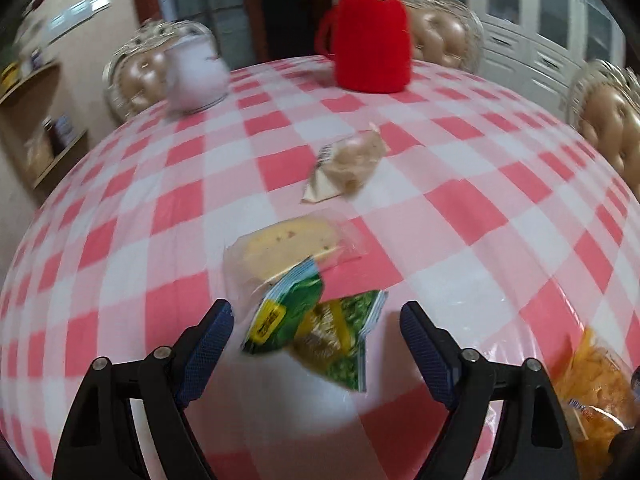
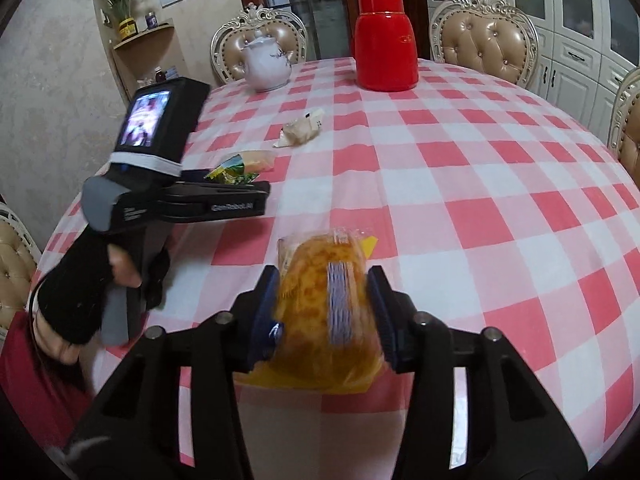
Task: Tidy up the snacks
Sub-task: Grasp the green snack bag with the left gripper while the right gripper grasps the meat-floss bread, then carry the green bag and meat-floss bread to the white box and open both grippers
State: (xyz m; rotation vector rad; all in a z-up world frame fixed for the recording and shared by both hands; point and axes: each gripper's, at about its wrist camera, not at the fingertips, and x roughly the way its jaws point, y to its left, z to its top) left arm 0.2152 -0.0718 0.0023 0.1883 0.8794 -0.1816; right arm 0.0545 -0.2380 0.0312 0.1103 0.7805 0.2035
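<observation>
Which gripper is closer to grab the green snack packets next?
Left. The left gripper is open, with the green packets lying right between its fingers. The right gripper is already squeezing the orange snack bag, so it is busy.

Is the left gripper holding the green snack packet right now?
No, the left gripper is open, its fingers standing apart on either side of the green packet without touching it.

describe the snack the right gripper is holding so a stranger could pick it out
On the red-and-white checked tablecloth, look at the near edge, far from the red flask. The right gripper is clamped on an orange-yellow snack bag, the only snack with a blue-striped label.
</observation>
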